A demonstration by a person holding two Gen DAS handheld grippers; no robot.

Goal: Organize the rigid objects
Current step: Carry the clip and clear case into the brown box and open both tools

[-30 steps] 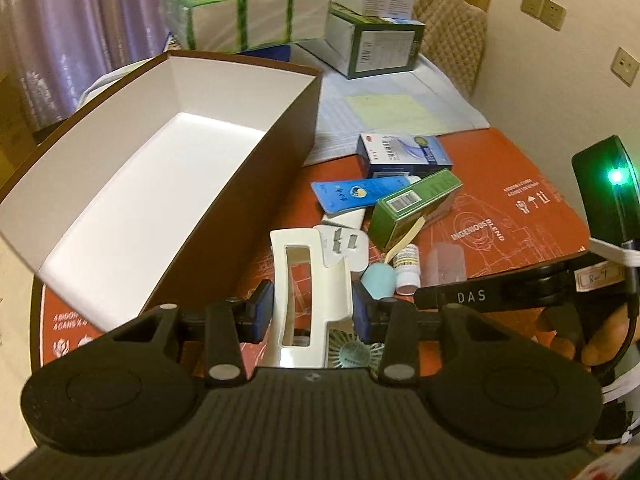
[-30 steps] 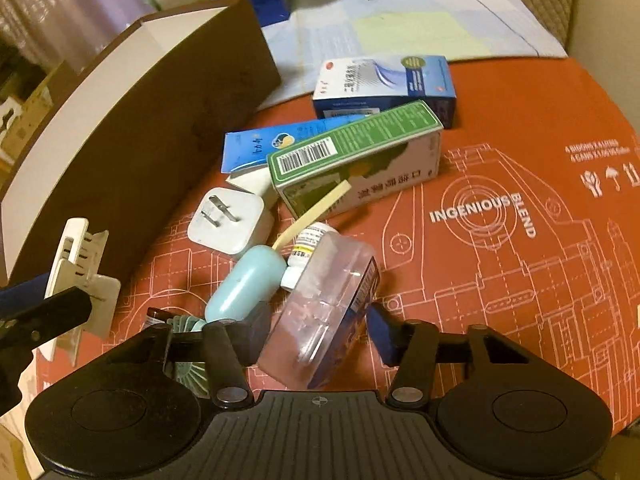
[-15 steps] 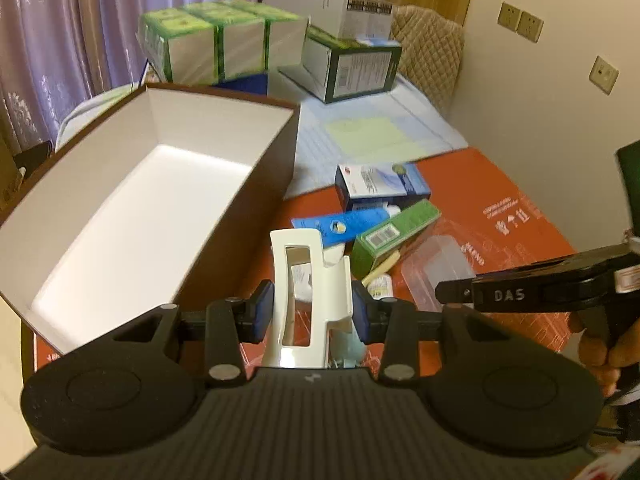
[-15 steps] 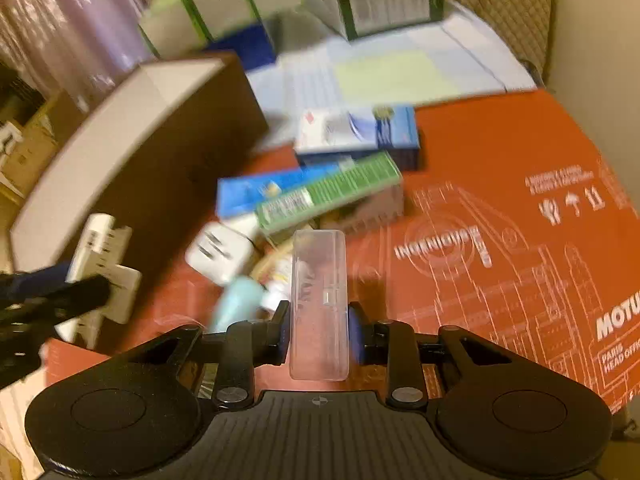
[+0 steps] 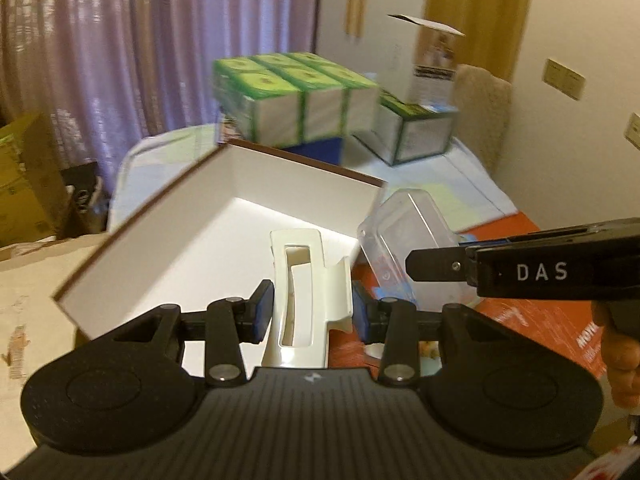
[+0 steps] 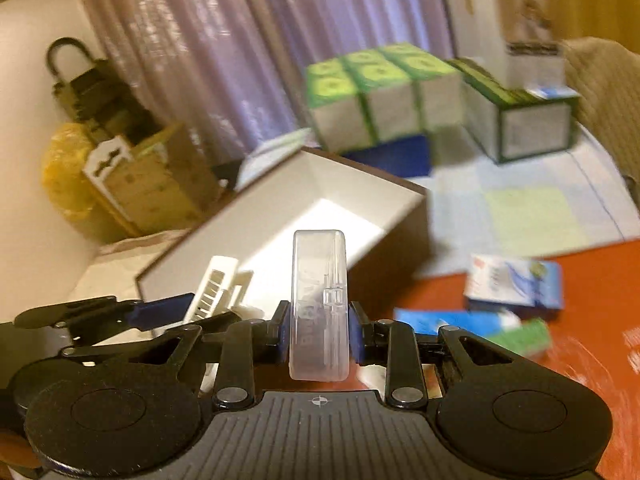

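The white plastic holder [image 5: 304, 300] is pinched in the left gripper [image 5: 312, 312] above the open box [image 5: 168, 248]; the clear case [image 6: 318, 308], pinched in the right gripper [image 6: 318, 328], hangs near its right wall. I would lower each fully inside before releasing.

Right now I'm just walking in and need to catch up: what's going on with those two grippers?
A person is tidying items into the open brown box. The left gripper is clamped on a white plastic clip, the right gripper on a clear plastic case. Both hang near the box; neither item is in yet. Medicine boxes wait on the table.
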